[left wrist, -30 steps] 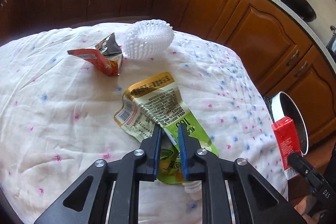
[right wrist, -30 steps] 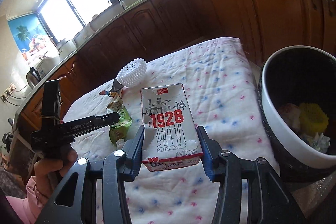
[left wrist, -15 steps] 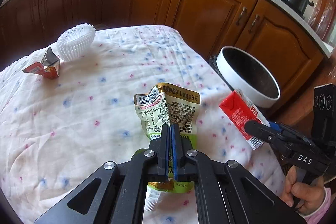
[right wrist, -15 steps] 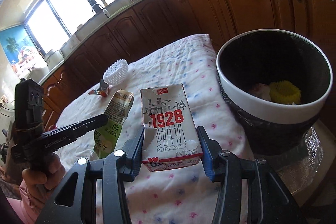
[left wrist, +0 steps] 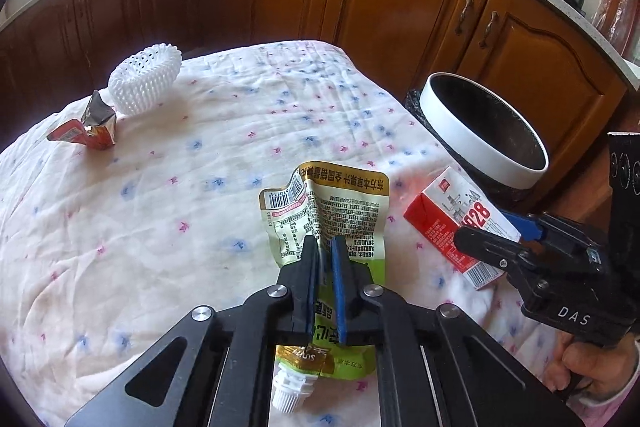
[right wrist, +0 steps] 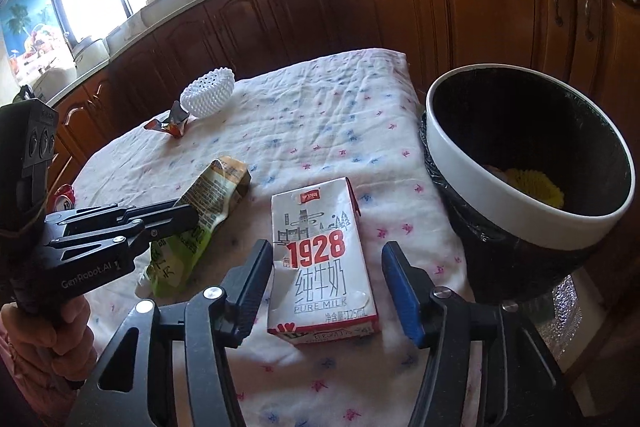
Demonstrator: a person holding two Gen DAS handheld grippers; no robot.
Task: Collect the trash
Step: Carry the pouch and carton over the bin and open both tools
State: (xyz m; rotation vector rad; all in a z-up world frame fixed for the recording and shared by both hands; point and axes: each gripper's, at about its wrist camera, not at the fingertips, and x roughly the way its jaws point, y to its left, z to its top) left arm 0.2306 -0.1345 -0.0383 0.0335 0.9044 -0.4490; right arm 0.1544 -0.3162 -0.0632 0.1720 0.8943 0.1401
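My left gripper (left wrist: 323, 255) pinches a crumpled green-and-yellow drink pouch (left wrist: 336, 211) near its spout, and its top stands up above the fingers. The jaws are opening a little, but the pouch is still caught between the pads. In the right wrist view the pouch (right wrist: 208, 203) hangs from that gripper (right wrist: 176, 215) just over the cloth. My right gripper (right wrist: 327, 253) holds a red-and-white milk carton (right wrist: 320, 259) by its sides, low over the table. The carton (left wrist: 452, 211) is next to the black bin with a white rim (right wrist: 520, 205).
A torn red snack wrapper (left wrist: 90, 131) and a white foam net (left wrist: 146, 83) lie at the far left of the flowered tablecloth (left wrist: 160, 227). The bin (left wrist: 460, 131) stands off the table's right edge and has a yellow thing (right wrist: 536, 187) inside. Brown cabinets run behind.
My left gripper closed on the pouch, raised it off the cloth and carried it right, closer to the carton and bin. The right gripper with the carton swung to face the bin and sank slightly.
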